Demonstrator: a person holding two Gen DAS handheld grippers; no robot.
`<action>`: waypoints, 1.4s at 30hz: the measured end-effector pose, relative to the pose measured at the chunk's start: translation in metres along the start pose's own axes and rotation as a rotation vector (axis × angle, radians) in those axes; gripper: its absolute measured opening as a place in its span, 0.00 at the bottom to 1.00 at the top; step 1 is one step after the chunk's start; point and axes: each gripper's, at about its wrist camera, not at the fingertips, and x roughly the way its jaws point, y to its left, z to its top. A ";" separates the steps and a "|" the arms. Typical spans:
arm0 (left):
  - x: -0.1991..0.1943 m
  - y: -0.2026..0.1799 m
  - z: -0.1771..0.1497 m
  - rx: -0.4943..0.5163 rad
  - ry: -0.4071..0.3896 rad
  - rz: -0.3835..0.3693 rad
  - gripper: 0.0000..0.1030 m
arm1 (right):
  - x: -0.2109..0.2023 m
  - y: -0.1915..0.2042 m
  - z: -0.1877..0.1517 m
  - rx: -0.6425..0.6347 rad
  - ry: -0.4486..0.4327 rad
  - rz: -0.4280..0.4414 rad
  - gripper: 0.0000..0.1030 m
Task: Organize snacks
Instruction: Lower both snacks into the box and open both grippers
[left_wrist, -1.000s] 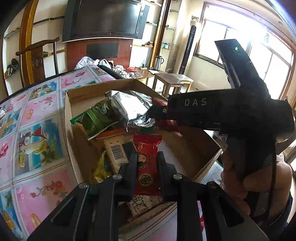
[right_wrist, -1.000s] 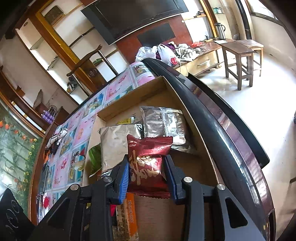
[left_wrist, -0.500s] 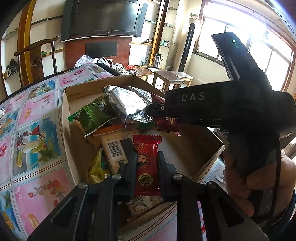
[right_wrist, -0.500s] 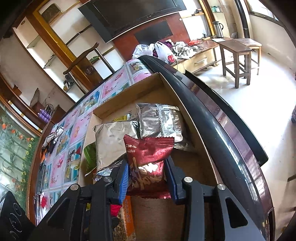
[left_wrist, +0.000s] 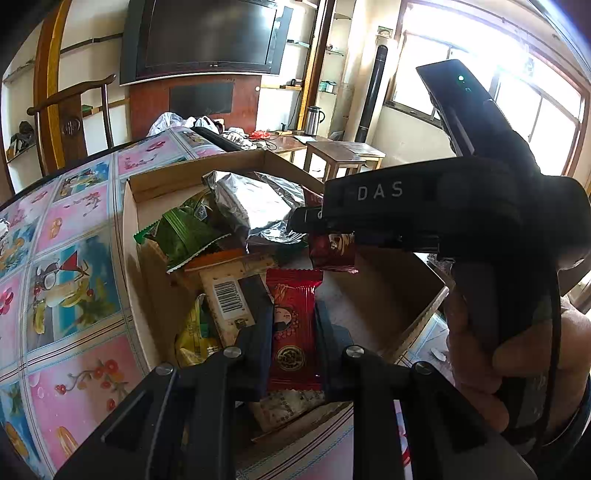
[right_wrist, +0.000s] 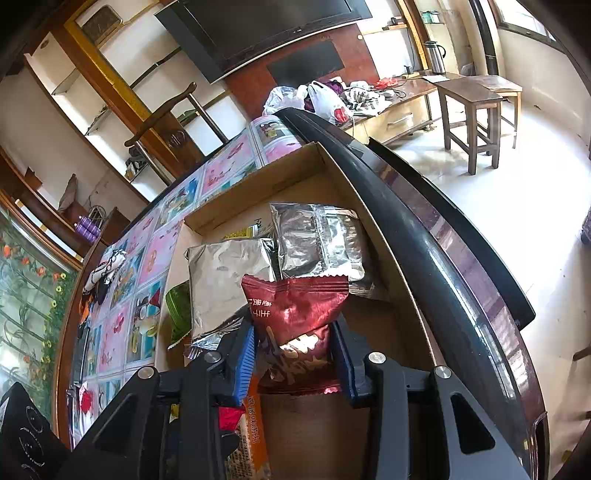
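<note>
An open cardboard box (left_wrist: 192, 177) (right_wrist: 258, 192) of snacks sits on a table with a picture-tile cloth. Over its near end, my left gripper (left_wrist: 290, 314) is shut on a bright red candy packet (left_wrist: 293, 332). My right gripper (right_wrist: 293, 332) is shut on a dark red snack packet (right_wrist: 295, 314), its blue pads pressing both sides, above the box's middle. In the left wrist view the right gripper (left_wrist: 314, 221) reaches in from the right, held by a hand, with the dark red packet (left_wrist: 332, 251) hanging under it.
Two silver foil bags (right_wrist: 225, 273) (right_wrist: 317, 240) lie at the box's far end. A green packet (left_wrist: 184, 232), a barcoded cracker pack (left_wrist: 225, 295) and a yellow packet (left_wrist: 192, 336) crowd its left side. The table's dark rim (right_wrist: 424, 240) runs along the right.
Both grippers keep their places and their holds. In the left wrist view the dark red packet shows a little more beneath the right gripper than before.
</note>
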 end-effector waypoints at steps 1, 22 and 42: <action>0.000 0.000 0.000 0.000 0.000 0.000 0.19 | 0.000 0.000 0.000 0.001 0.000 0.000 0.40; -0.004 0.000 0.002 0.000 -0.021 -0.002 0.38 | -0.005 -0.001 0.003 -0.002 -0.024 -0.015 0.48; -0.012 -0.001 0.004 0.004 -0.048 -0.002 0.46 | -0.016 -0.001 0.005 -0.002 -0.074 -0.007 0.58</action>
